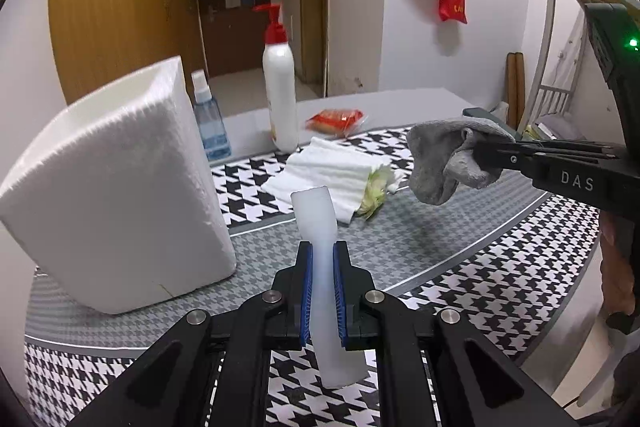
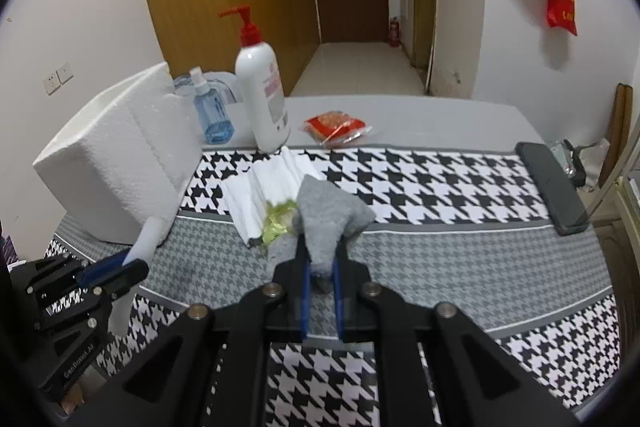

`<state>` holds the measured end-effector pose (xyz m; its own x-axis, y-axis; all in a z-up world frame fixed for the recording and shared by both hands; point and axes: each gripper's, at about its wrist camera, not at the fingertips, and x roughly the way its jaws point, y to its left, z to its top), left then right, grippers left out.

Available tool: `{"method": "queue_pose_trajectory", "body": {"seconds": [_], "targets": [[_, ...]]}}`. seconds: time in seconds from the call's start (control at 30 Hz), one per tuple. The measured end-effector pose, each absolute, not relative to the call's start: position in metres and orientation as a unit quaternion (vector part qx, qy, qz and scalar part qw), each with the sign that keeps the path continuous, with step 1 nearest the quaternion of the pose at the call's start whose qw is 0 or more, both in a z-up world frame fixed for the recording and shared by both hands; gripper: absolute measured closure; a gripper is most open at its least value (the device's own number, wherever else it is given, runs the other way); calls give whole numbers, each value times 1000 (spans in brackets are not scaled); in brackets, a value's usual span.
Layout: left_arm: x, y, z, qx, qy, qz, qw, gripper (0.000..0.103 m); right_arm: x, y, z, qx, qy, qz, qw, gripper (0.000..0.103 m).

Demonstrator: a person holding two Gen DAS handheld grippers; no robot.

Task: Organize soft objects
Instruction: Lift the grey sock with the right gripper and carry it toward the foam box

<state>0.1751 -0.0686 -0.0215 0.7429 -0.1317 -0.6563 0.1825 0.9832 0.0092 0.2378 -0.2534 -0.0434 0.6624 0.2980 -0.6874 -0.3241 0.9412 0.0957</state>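
Left wrist | left gripper (image 1: 322,259) jaws clamp white tube (image 1: 320,227) | right gripper (image 2: 320,259) jaws clamp grey sock (image 2: 326,219)

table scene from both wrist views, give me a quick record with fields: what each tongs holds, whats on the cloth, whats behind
left tongs: shut on a white translucent strip, upright between the blue pads
right tongs: shut on a grey sock, lifted off the cloth
on the houndstooth cloth: folded white towel with something yellow-green at its edge, black phone
container: white foam box, at the left
behind the cloth: pump bottle, blue spray bottle, red packet
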Motion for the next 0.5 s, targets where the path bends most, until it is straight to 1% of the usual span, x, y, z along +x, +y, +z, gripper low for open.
{"method": "queue_pose_trajectory", "body": {"seconds": [0.5], "targets": [[143, -72, 11, 43, 307, -76, 948, 92, 189, -261, -14, -26, 320, 180, 930, 91]]}}
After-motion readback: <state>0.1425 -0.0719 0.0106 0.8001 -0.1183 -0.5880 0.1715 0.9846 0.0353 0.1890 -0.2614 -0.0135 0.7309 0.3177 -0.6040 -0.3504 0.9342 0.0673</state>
